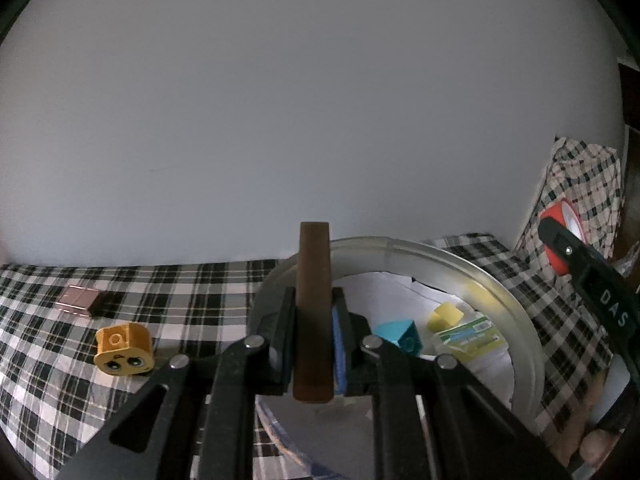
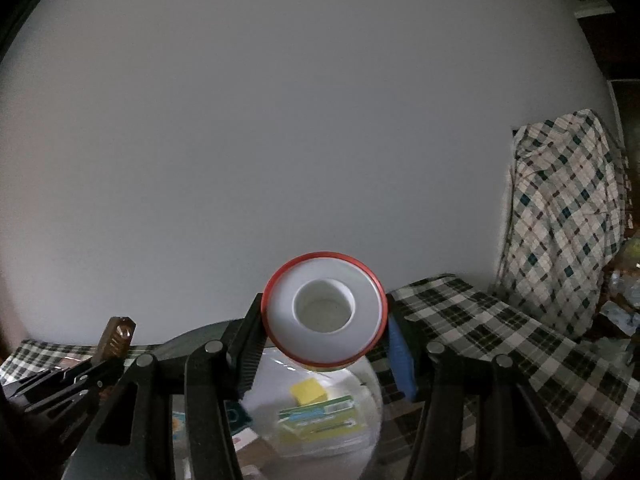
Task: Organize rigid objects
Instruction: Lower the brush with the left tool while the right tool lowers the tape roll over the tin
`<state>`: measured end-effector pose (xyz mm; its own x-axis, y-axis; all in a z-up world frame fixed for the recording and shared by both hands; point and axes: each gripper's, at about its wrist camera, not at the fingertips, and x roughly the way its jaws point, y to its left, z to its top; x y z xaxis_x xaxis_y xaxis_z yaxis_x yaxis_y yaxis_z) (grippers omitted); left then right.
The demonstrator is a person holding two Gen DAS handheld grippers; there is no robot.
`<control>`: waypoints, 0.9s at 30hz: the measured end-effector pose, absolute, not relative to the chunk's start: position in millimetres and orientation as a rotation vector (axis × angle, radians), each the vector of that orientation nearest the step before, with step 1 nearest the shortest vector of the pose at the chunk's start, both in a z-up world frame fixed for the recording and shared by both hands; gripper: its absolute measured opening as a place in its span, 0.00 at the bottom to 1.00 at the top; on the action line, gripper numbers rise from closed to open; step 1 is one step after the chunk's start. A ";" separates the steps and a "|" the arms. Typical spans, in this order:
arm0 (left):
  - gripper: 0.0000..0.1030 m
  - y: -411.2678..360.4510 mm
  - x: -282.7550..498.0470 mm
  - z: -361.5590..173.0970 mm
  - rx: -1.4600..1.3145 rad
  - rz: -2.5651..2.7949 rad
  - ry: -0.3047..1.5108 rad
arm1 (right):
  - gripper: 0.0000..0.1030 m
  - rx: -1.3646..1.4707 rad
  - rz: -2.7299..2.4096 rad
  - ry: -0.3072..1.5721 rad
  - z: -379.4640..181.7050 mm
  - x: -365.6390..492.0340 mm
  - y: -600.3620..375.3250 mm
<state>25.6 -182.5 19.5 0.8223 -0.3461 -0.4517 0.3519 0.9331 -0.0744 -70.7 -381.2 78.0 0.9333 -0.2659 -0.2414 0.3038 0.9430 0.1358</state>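
Note:
My left gripper (image 1: 314, 304) is shut on a flat brown bar (image 1: 314, 272) that stands upright between its pads. It hovers over the near rim of a round translucent tub (image 1: 440, 256). A teal block (image 1: 400, 334), a yellow block (image 1: 445, 316) and a green-white packet (image 1: 468, 338) lie in the tub. My right gripper (image 2: 324, 316) is shut on a red-rimmed white roll (image 2: 280, 320), held above the tub (image 2: 374, 396). The yellow block (image 2: 307, 391) and the packet (image 2: 320, 416) show below the roll. The brown bar (image 2: 116, 338) appears at the far left of the right wrist view.
On the black-and-white checked cloth (image 1: 200, 292) left of the tub lie a yellow toy cube with a face (image 1: 124, 346) and a small pink and black rectangle (image 1: 84, 300). A plain wall rises behind. A checked cloth hangs over something at the right (image 2: 568, 220).

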 end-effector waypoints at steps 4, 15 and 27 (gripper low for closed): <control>0.13 -192.9 30.2 16.0 0.030 -0.372 0.495 | 0.55 0.172 -0.317 0.231 75.2 -65.3 -391.4; 0.13 -215.6 43.7 12.9 0.094 -0.354 0.544 | 0.55 0.146 -0.337 0.296 68.6 -48.8 -396.1; 0.13 -229.4 61.4 9.3 0.157 -0.332 0.607 | 0.55 0.181 -0.316 0.382 61.1 -34.1 -400.9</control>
